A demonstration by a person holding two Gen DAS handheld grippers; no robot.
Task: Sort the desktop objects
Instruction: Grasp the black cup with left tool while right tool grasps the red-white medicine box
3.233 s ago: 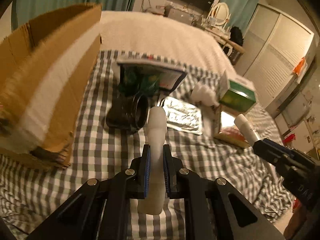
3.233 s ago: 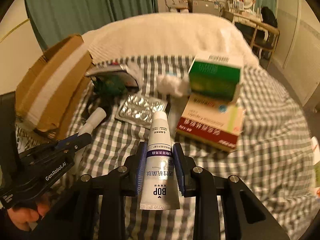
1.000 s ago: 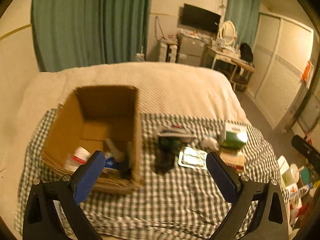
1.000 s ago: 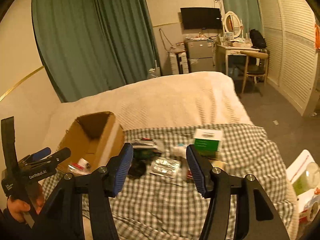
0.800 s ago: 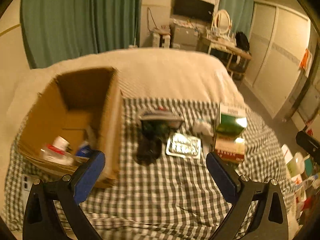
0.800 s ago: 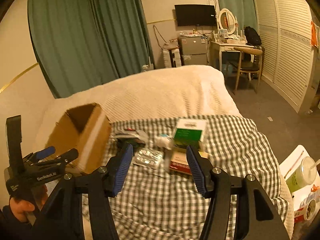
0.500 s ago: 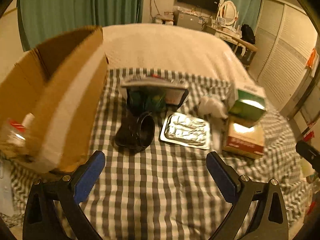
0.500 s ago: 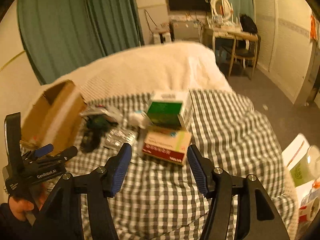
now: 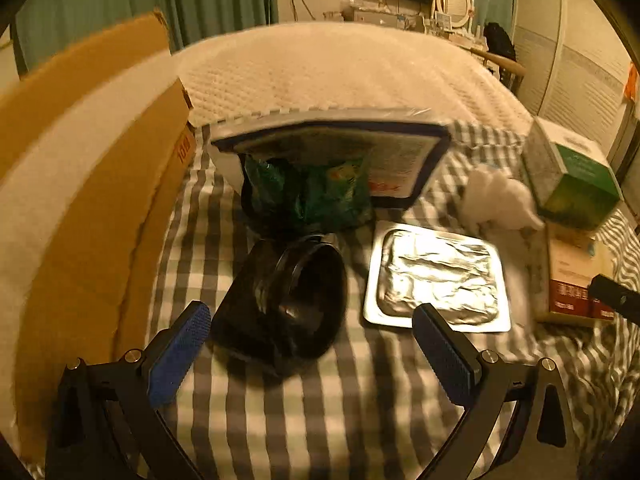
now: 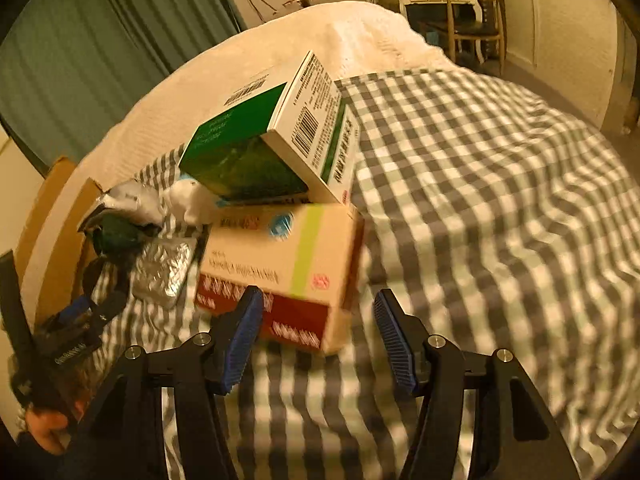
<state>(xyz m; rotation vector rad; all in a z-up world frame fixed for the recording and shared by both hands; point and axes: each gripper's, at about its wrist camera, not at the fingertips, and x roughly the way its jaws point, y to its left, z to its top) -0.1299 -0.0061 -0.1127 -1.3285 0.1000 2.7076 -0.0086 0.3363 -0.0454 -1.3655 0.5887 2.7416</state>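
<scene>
Checked cloth [image 10: 480,200], grey and white, spread over a bed; sorting items grouped on it beside an open cardboard box [image 9: 80,200].

Writing: red digits on the cardboard box edge, blurred, not legible. Green-and-white carton [image 10: 272,136] with barcodes and small print on its white faces, too fine to read. Cream-and-red carton [image 10: 280,264] under it with a blue round mark, a lime stripe and red characters, smeared by motion. Printed packet [image 9: 332,148] with a dark border, text unreadable. White lettering on the left gripper body in the right wrist view, blurred.

Left gripper [image 9: 310,354]: angled down at the cloth, blue pads spread wide, nothing clamped; black round container [image 9: 296,300] lying on its side just ahead, between the pad lines but untouched. Seen from the right wrist view at lower left [image 10: 92,308], held in a hand [image 10: 44,424].

Right gripper [image 10: 316,332]: angled down, pads apart, empty; near corner of the cream-and-red carton just ahead of the left pad, contact not clear.

Left wrist view only: green crinkled pouch [image 9: 308,196] under the printed packet, foil blister tray [image 9: 436,276] flat beside the black container, white wad [image 9: 496,200] against the green carton. Right wrist view only: stacked cartons' top faces, a wooden chair [image 10: 464,12] beyond the bed.
</scene>
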